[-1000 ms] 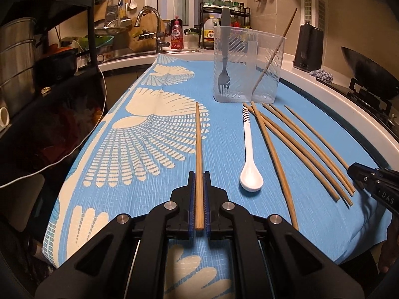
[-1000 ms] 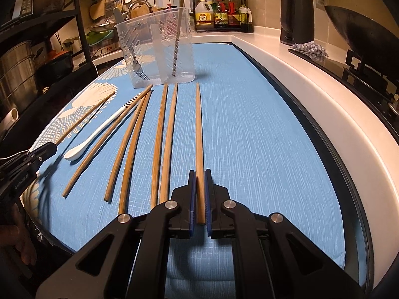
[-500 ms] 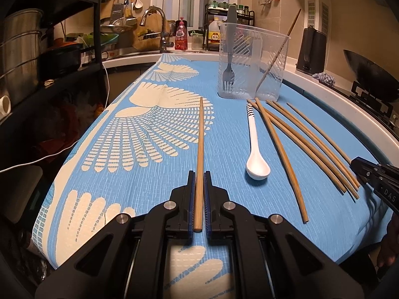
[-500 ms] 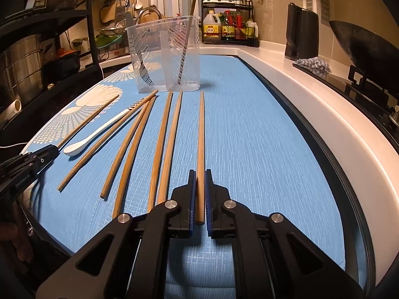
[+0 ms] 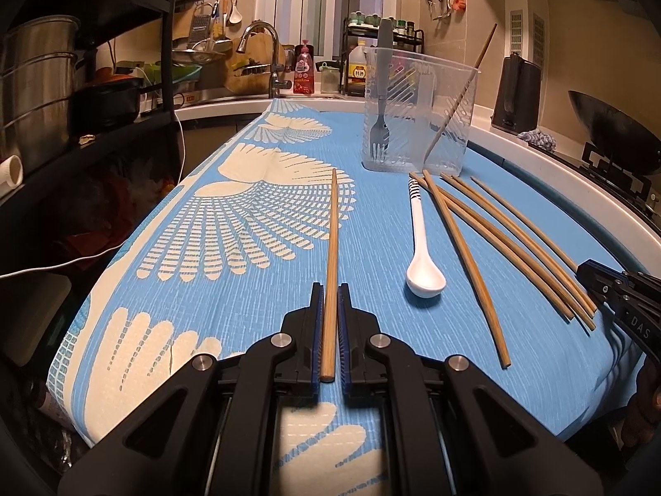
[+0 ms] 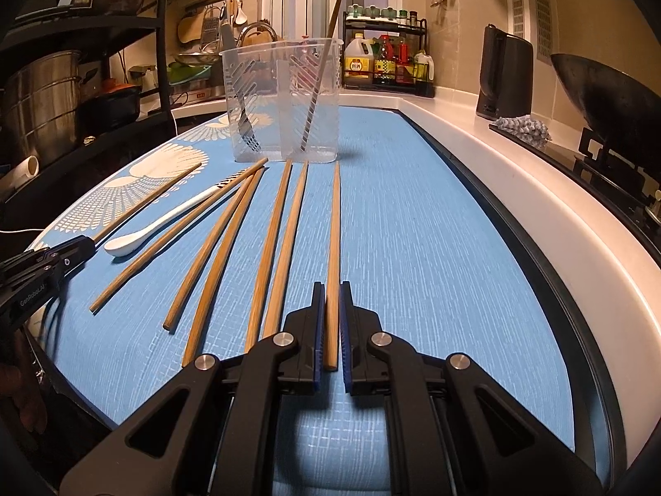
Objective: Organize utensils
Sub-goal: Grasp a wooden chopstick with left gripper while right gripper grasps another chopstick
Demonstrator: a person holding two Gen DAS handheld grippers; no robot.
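Each hand-held gripper (image 5: 329,326) (image 6: 329,326) clamps one chopstick (image 5: 330,256) (image 6: 333,248). Lift both level (tips forward), then tilt them into the holder (image 6: 285,78).

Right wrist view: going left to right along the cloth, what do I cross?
Left gripper shut on a chopstick → white spoon → five loose chopsticks → right gripper shut on the last chopstick → bare blue cloth → white counter edge.
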